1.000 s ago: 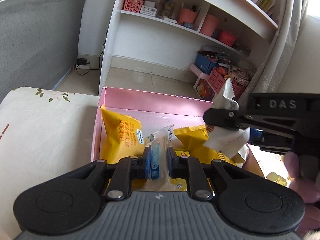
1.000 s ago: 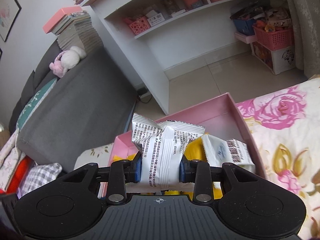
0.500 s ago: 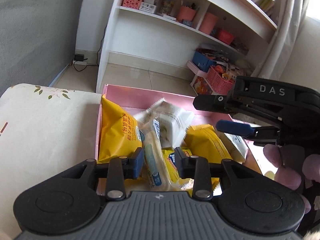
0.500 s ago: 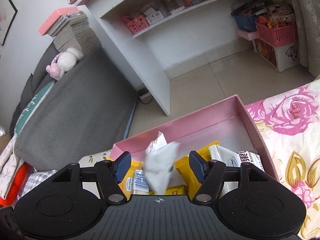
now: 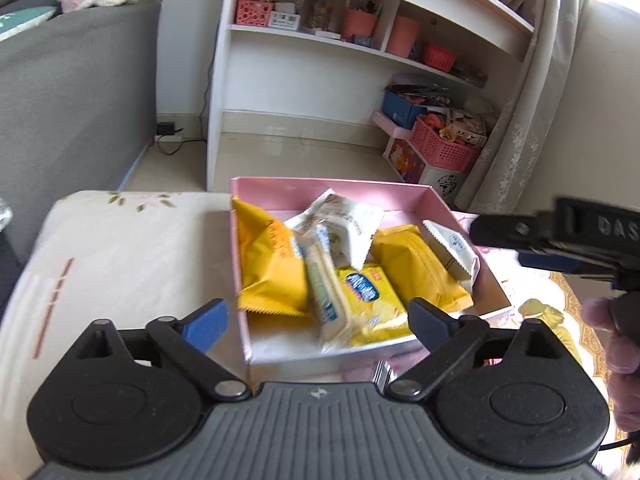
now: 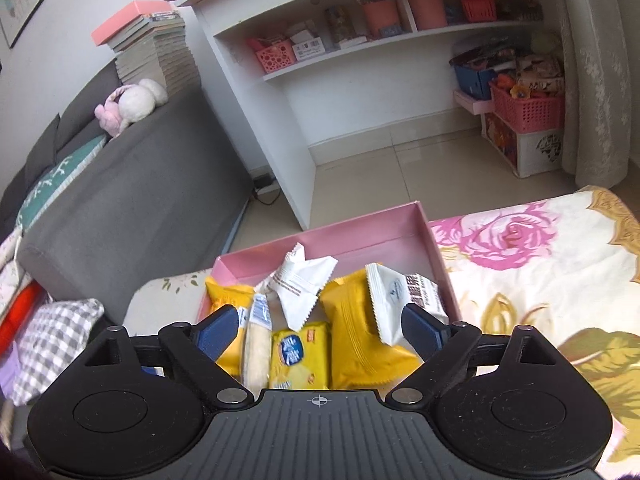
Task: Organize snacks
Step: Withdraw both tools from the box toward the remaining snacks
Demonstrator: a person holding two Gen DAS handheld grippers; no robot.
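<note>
Both wrist views near, downward — sharing box (image 5: 332,186)

A home, a lived-in living room or bedroom. Grey sofa (image 6: 152,184) with a teal cushion (image 6: 60,176) and a pink-and-white plush toy (image 6: 132,100) on its back. White shelf unit (image 6: 360,60) crammed with pink baskets (image 6: 274,54), pots (image 6: 382,14) and small boxes; stacked books (image 6: 156,48) beside it. Tiled floor (image 6: 420,176), lace curtain (image 6: 592,80), toy-filled basket (image 6: 528,108) in the corner, framed picture (image 6: 24,0) on the wall. Floral cloth (image 6: 540,272) spread under a pink box (image 5: 332,192) of snack packets (image 5: 416,264).
</note>
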